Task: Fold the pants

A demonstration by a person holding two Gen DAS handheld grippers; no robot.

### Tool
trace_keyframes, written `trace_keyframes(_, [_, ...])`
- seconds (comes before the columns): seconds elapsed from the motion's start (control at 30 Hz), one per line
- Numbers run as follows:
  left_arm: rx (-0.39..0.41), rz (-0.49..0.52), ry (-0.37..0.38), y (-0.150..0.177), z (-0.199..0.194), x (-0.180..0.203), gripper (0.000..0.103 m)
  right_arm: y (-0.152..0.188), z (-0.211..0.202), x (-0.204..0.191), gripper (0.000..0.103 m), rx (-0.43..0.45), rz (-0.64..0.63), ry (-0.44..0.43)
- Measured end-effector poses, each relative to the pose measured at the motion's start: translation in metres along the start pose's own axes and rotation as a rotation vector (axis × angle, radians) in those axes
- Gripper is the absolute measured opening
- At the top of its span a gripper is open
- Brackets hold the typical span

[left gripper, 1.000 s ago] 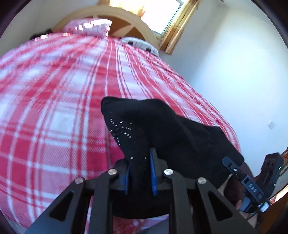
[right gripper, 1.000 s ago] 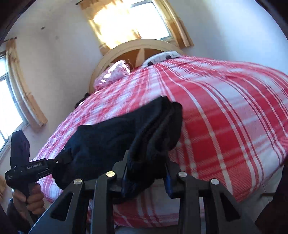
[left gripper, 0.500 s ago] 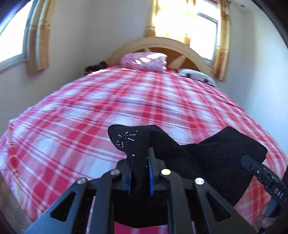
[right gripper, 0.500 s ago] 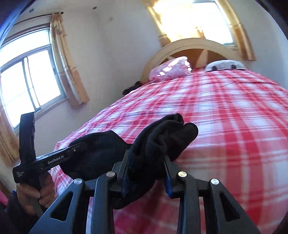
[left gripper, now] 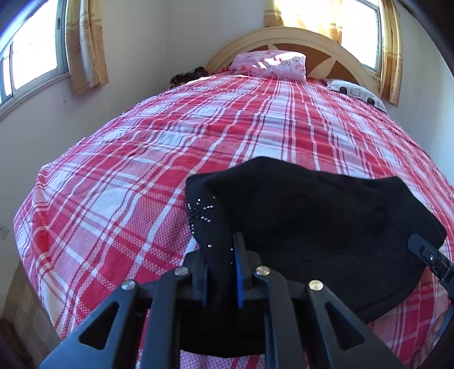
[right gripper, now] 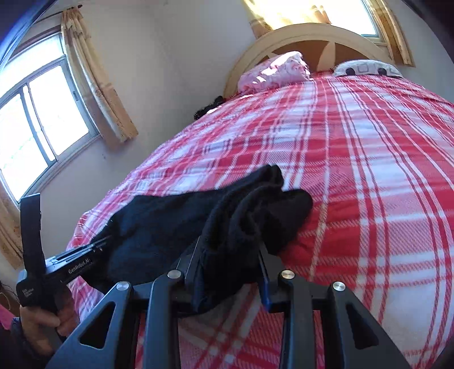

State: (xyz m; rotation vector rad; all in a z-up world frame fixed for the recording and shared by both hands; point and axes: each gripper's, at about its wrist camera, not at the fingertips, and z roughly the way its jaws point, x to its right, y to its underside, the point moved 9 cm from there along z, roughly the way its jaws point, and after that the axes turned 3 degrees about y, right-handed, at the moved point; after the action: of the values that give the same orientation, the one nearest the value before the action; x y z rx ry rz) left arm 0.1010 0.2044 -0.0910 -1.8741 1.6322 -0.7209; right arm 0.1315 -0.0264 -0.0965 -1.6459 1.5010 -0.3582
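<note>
Left view only: studs (left gripper: 200, 215) on pants (left gripper: 312, 215). Left gripper (left gripper: 220, 272) fingers nearly closed, pinching pants edge. Right gripper (right gripper: 227, 264) fingers wider, clamping bunched pants (right gripper: 249, 210) over bed (right gripper: 369, 170).

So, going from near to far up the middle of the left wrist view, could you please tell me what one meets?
Left gripper shut on the black pants → open stretch of red plaid bedspread → pink pillow → arched wooden headboard → sunlit curtain.
</note>
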Motion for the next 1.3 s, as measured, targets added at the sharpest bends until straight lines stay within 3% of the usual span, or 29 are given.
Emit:
trace_keyframes(0.13, [-0.040, 0.026, 0.008, 0.009, -0.001, -0.003, 0.035, 0.018, -0.006, 0.018, 0.038, -0.044, 0.069, 0.004])
trace_keyframes(0.2, [-0.044, 0.049, -0.031, 0.008, -0.001, -0.016, 0.076, 0.024, -0.010, 0.023, 0.041, -0.061, 0.097, -0.005])
trace_keyframes(0.27, [-0.032, 0.040, -0.060, 0.005, -0.003, -0.033, 0.088, 0.025, -0.013, 0.024, 0.048, -0.083, 0.092, 0.005])
trace_keyframes(0.33, [-0.028, -0.010, -0.042, 0.000, -0.007, -0.052, 0.088, 0.024, -0.020, 0.027, 0.057, -0.093, 0.088, 0.029])
trace_keyframes(0.43, [-0.015, -0.094, -0.022, -0.009, -0.013, -0.070, 0.088, 0.015, -0.038, 0.038, 0.057, -0.041, 0.137, 0.047])
trace_keyframes(0.57, [0.036, -0.081, 0.037, -0.033, -0.016, -0.058, 0.088, -0.017, -0.054, 0.048, 0.064, 0.078, 0.189, 0.040])
trace_keyframes(0.7, [-0.011, -0.058, 0.115, -0.045, 0.014, -0.033, 0.094, -0.038, -0.019, 0.043, 0.068, 0.022, 0.145, -0.005])
trace_keyframes(0.77, [-0.069, -0.065, 0.075, -0.041, 0.037, -0.031, 0.094, -0.032, 0.015, 0.045, 0.068, -0.083, 0.137, 0.010])
trace_keyframes(0.83, [-0.126, -0.079, 0.098, -0.034, 0.057, -0.027, 0.094, -0.024, 0.038, 0.046, 0.067, -0.153, 0.141, -0.013])
trace_keyframes(0.93, [-0.153, -0.172, 0.161, -0.028, 0.067, -0.023, 0.093, -0.022, 0.049, 0.044, 0.066, -0.168, 0.112, 0.017])
trace_keyframes(0.97, [-0.139, -0.180, 0.173, -0.029, 0.065, -0.020, 0.081, -0.022, 0.049, 0.040, 0.063, -0.172, 0.099, 0.010])
trace_keyframes(1.0, [-0.127, -0.176, 0.229, -0.032, 0.062, -0.013, 0.052, -0.022, 0.051, 0.037, 0.053, -0.175, 0.080, 0.006])
trace_keyframes(1.07, [-0.115, -0.204, 0.300, -0.036, 0.055, -0.005, 0.029, -0.025, 0.052, 0.031, 0.040, -0.177, 0.042, 0.004])
trace_keyframes(1.13, [-0.064, -0.203, 0.314, -0.047, 0.045, -0.004, 0.022, -0.030, 0.049, 0.022, 0.030, -0.166, 0.009, 0.004])
trace_keyframes(1.23, [0.050, -0.197, 0.321, -0.068, 0.020, -0.010, 0.020, -0.047, 0.037, 0.000, 0.029, -0.081, -0.068, -0.014])
trace_keyframes(1.3, [0.122, -0.172, 0.274, -0.083, 0.004, -0.016, 0.020, -0.062, 0.025, -0.018, 0.028, 0.003, -0.139, -0.018])
